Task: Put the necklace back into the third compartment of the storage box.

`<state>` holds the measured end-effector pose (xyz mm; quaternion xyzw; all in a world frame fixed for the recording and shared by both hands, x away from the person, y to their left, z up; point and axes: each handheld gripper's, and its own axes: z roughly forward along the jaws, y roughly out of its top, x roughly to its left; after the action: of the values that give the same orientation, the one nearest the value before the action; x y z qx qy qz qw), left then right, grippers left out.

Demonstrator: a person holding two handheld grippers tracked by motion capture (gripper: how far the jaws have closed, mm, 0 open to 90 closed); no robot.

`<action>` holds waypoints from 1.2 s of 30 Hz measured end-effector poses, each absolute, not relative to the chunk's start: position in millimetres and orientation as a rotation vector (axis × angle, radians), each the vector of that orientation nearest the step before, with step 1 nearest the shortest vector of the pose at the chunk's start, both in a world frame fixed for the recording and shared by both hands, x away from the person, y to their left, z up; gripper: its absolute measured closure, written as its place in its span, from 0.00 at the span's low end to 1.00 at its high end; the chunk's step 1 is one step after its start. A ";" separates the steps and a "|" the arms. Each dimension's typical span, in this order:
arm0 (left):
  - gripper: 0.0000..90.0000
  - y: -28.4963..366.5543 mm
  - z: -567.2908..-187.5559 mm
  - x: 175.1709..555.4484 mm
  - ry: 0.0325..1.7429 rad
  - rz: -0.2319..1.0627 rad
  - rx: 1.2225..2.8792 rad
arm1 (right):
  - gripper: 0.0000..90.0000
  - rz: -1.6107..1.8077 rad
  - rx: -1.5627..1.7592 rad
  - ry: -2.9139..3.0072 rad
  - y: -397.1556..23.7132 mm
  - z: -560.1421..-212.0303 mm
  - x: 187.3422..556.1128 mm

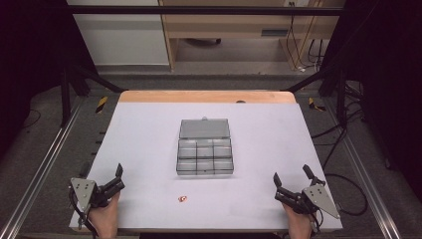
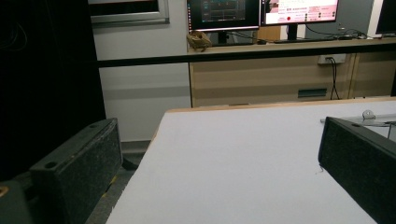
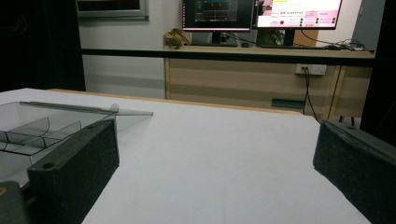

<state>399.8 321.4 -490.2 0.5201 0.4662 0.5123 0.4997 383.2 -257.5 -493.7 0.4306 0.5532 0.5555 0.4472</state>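
A clear plastic compartment box (image 1: 205, 158) lies in the middle of the white table (image 1: 149, 124), its lid (image 1: 204, 128) folded open toward the far side. A small red-orange piece (image 1: 182, 198) lies on the table in front of the box. My left gripper (image 1: 102, 173) rests at the near left corner, open, with nothing between its jaws. My right gripper (image 1: 291, 175) rests at the near right corner, also open and empty. In the left gripper view, the left gripper (image 2: 219, 163) has the box edge (image 2: 373, 117) at far right. In the right gripper view, the right gripper (image 3: 215, 163) has the box (image 3: 42, 128) at left.
The table's wooden far edge (image 1: 206, 96) borders a black frame bar (image 1: 199, 10). Metal rails (image 1: 45, 159) run along both sides. Beyond stands a desk with monitors (image 2: 261, 11) and hanging cables (image 1: 298, 45).
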 end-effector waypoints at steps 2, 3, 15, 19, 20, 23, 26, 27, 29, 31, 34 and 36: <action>0.00 321.3 -490.2 399.8 1.128 1.239 1.258 | 0.01 1.375 1.066 1.369 -257.5 -493.7 383.2; 0.00 321.3 -490.2 399.8 1.128 1.239 1.258 | 0.01 1.375 1.066 1.369 -257.6 -493.7 383.2; 0.00 321.2 -490.1 400.0 1.129 1.238 1.259 | 0.01 1.375 1.065 1.370 -257.5 -493.8 383.2; 0.00 321.1 -490.2 399.7 1.128 1.241 1.259 | 0.01 1.376 1.065 1.369 -257.6 -493.8 383.1; 0.00 321.1 -490.2 399.7 1.128 1.241 1.259 | 0.01 1.376 1.065 1.369 -257.6 -493.8 383.1; 0.00 320.8 -490.3 399.5 1.127 1.248 1.257 | 0.01 1.376 1.067 1.369 -257.6 -493.8 383.2; 0.00 321.0 -490.3 399.4 1.128 1.246 1.253 | 0.01 1.375 1.066 1.369 -257.6 -493.7 383.2; 0.00 321.0 -490.3 399.4 1.128 1.246 1.253 | 0.01 1.375 1.066 1.369 -257.6 -493.7 383.2; 0.00 320.8 -490.2 399.3 1.124 1.246 1.256 | 0.01 1.376 1.066 1.369 -257.6 -493.8 383.1; 0.00 320.0 -490.0 399.8 1.125 1.250 1.264 | 0.01 1.375 1.066 1.369 -257.6 -493.7 383.2; 0.00 319.2 -489.9 398.4 1.103 1.246 1.275 | 0.01 1.376 1.065 1.369 -257.6 -493.7 383.1; 0.00 319.9 -488.2 397.5 1.093 1.193 1.308 | 0.01 1.375 1.065 1.369 -257.5 -493.7 383.1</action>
<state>397.5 319.9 -488.2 0.5424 0.4531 0.4947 0.5058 383.1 -257.5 -493.7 0.4303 0.5531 0.5555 0.4475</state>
